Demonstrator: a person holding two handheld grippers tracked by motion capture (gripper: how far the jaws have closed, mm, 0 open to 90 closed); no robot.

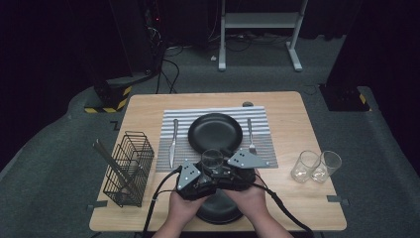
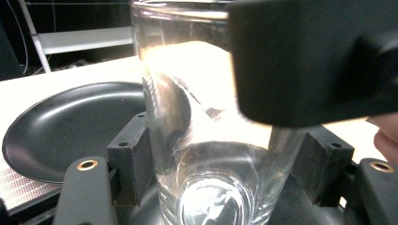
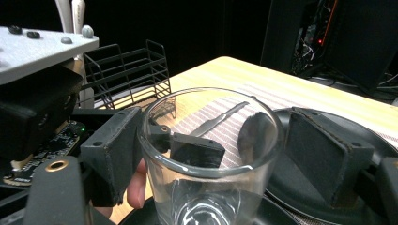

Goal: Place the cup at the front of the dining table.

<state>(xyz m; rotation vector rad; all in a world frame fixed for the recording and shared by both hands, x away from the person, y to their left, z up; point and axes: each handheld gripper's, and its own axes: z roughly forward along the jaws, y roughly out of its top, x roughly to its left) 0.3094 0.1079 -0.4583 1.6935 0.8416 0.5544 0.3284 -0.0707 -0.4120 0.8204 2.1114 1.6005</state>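
Observation:
A clear drinking glass (image 1: 212, 157) stands upright between both grippers, just in front of the black plate (image 1: 215, 131). My left gripper (image 1: 204, 171) comes at it from the left. In the left gripper view the glass (image 2: 206, 140) sits between the two pads (image 2: 131, 154), which press on its sides. My right gripper (image 1: 225, 168) comes from the right. In the right gripper view the glass (image 3: 211, 201) is between the jaws, with a visible gap to the far pad (image 3: 324, 154), so that gripper (image 3: 216, 150) is open. The right gripper's body (image 2: 319, 61) hides part of the glass's rim.
A striped placemat (image 1: 265, 148) carries the plate, a knife (image 1: 173, 141) and a fork (image 1: 251, 136). A wire basket (image 1: 128, 168) with a utensil stands at the left. Two more glasses (image 1: 317, 166) stand at the right. A second black dish (image 1: 218, 210) lies under the hands, by the front edge.

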